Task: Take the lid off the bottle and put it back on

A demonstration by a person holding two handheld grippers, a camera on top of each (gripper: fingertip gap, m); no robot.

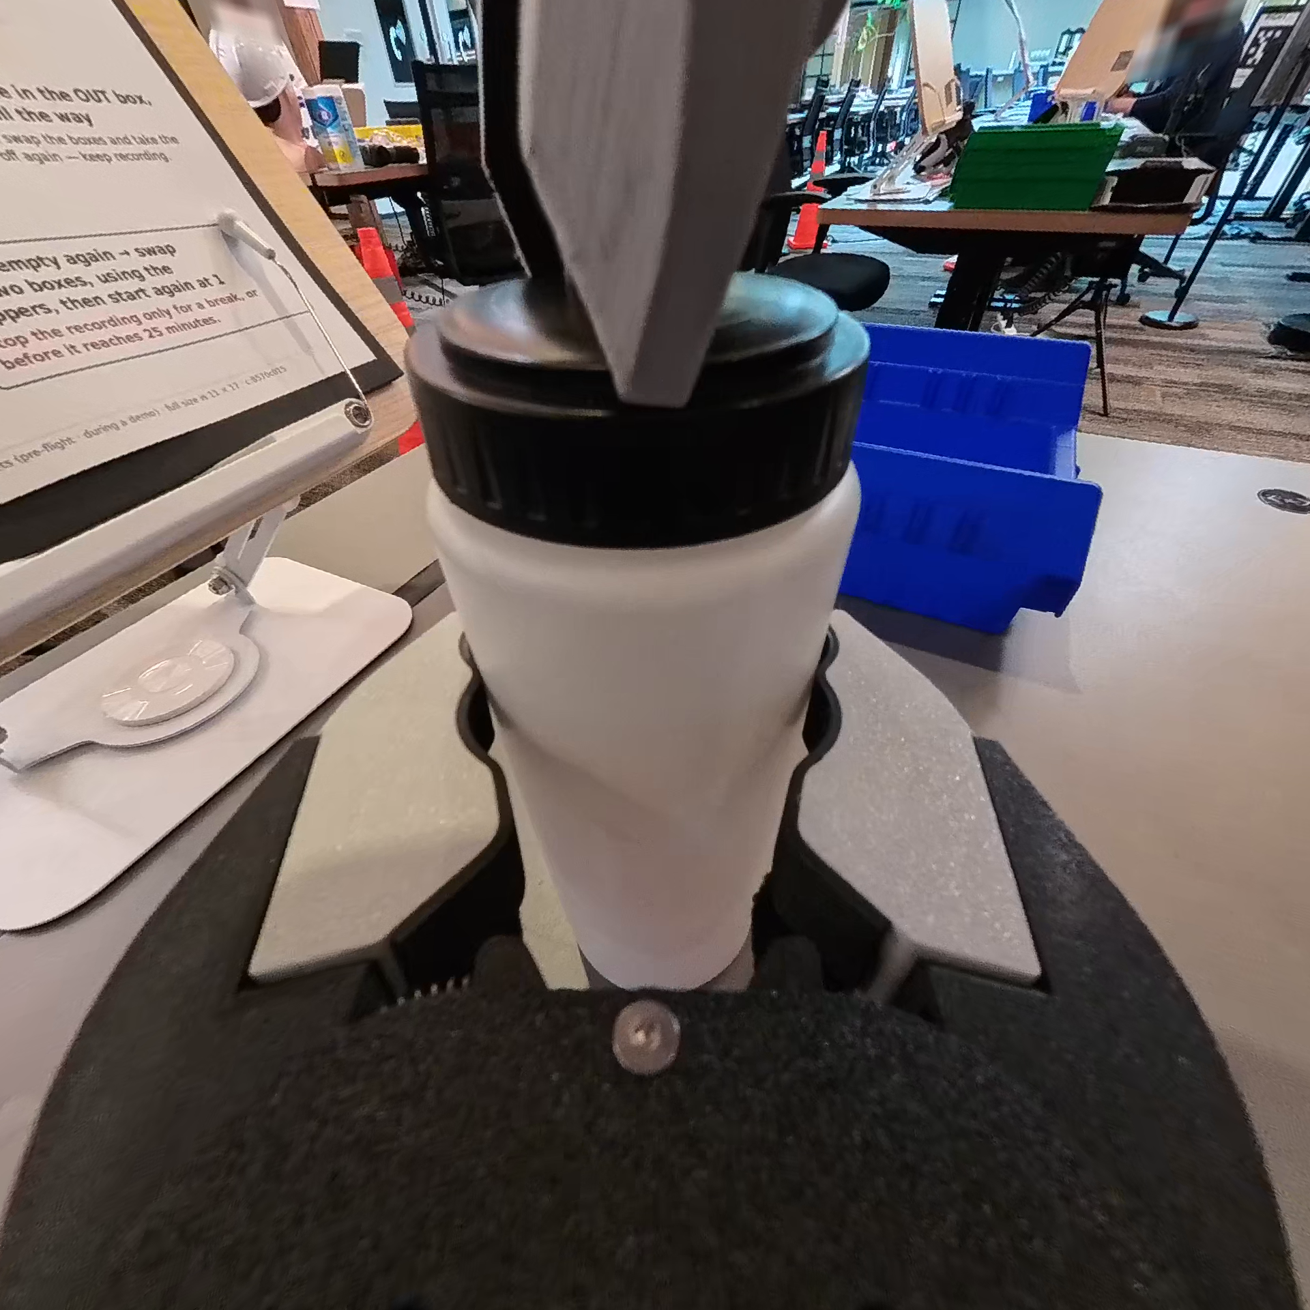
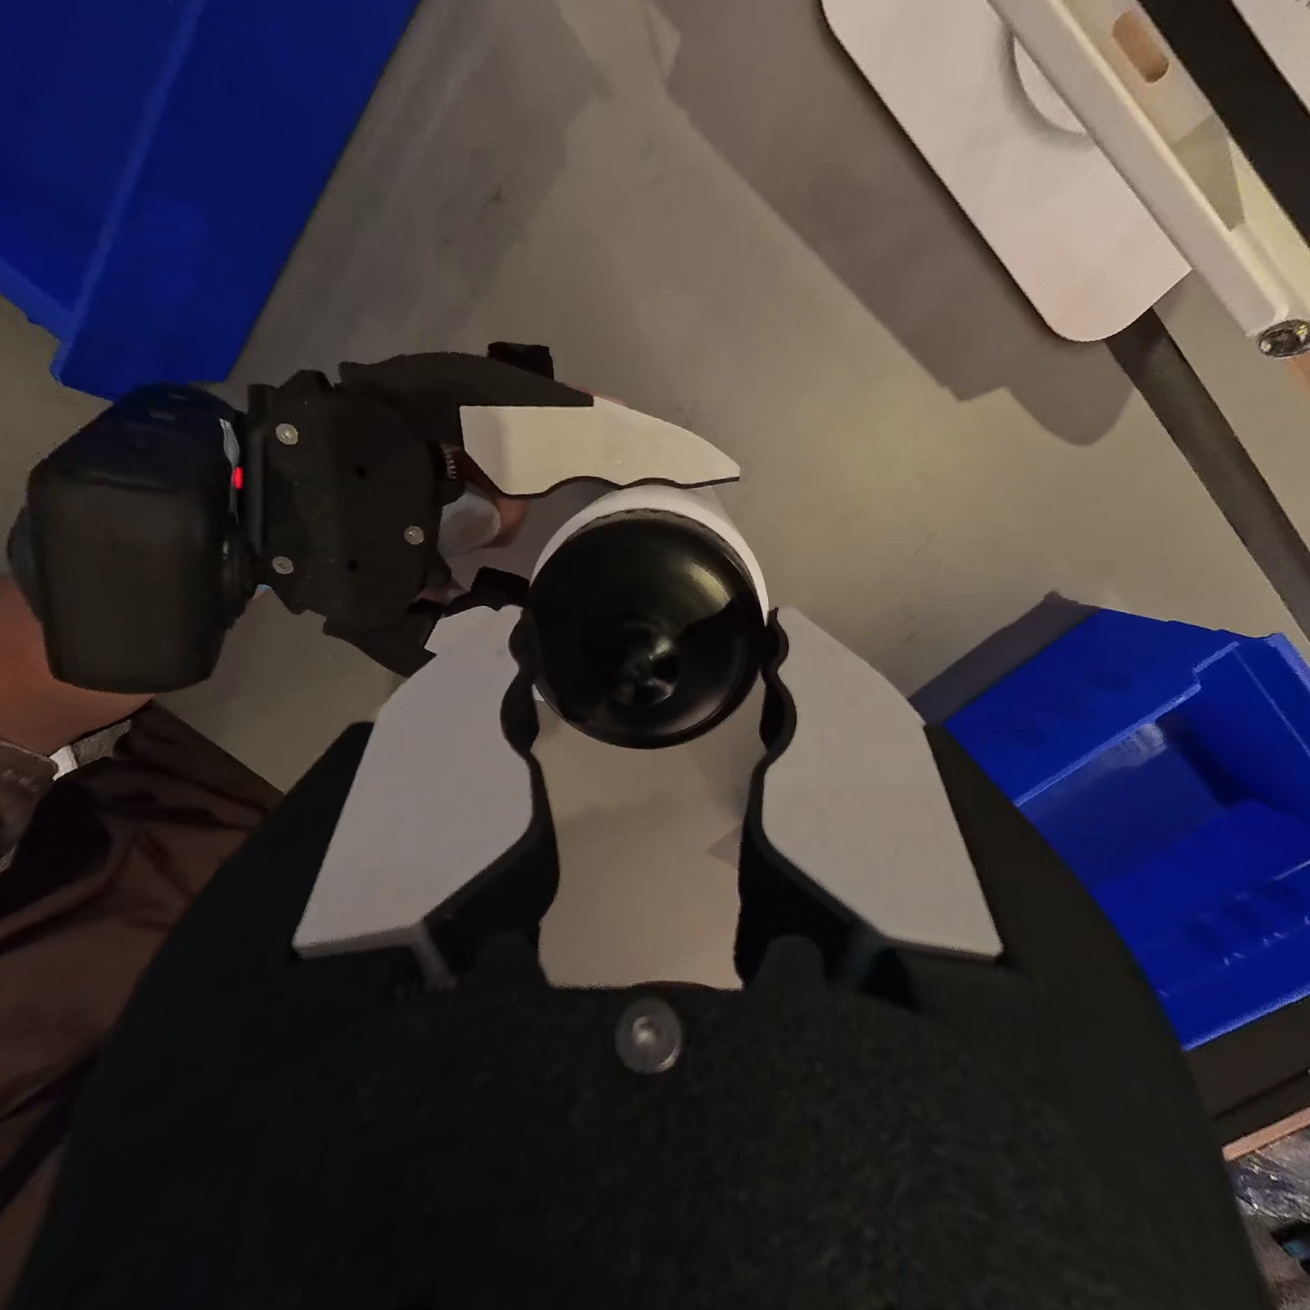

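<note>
A wide pale grey tabletop (image 1: 1169, 602) carries everything here. On it sit two blue plastic storage bins (image 1: 971, 482), just behind and to the right of the bottle in the left wrist view, and a white metal stand (image 1: 213, 659) propping up a printed instruction sheet (image 1: 142, 234) on the left. The upright white plastic bottle (image 1: 638, 709) stands at the middle — its body sits between the grey fingers (image 1: 397, 815) of the left gripper (image 1: 641, 680), whose dark pads press against both sides of it, pinching it. The ribbed black screw lid (image 1: 638, 461) is on the bottle's neck. From above, the right gripper (image 2: 641, 652) comes straight down over the lid (image 2: 641, 638), its two fingers (image 2: 439, 780) closed around the lid's rim with the dark pads touching it on either side — one finger tip shows resting at the lid's edge in the left wrist view.
</note>
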